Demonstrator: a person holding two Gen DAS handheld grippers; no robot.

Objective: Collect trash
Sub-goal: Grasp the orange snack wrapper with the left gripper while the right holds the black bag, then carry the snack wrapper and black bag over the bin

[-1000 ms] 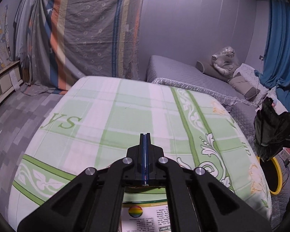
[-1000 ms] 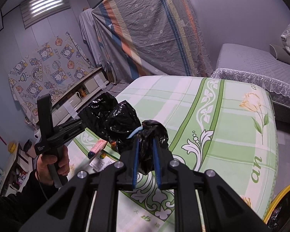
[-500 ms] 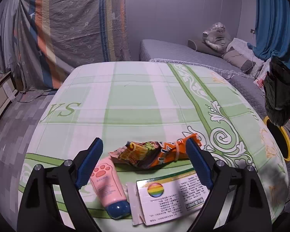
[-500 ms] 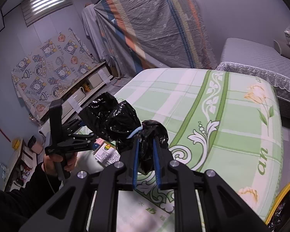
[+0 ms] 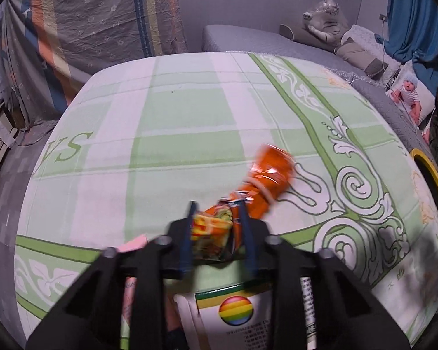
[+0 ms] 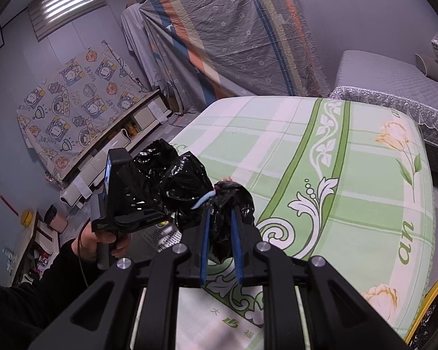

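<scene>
The orange snack wrapper [image 5: 248,201] is caught between the closing jaws of the left claw [image 5: 216,233] at its crumpled near end, low over the green checked bed [image 5: 189,122]. Its long axis is seen to run from the claw up and to the right, the orange end pointing far-right and blurred. A rainbow-printed leaflet [image 5: 236,312] and a pink tube [image 5: 134,242] lie just below the claw — visible in the left wrist view only. In the right wrist view, the right claw [image 6: 220,233] is clamped on a black trash bag [image 6: 172,186], with the person's hand [image 6: 102,239] on the other handle at the left.
</scene>
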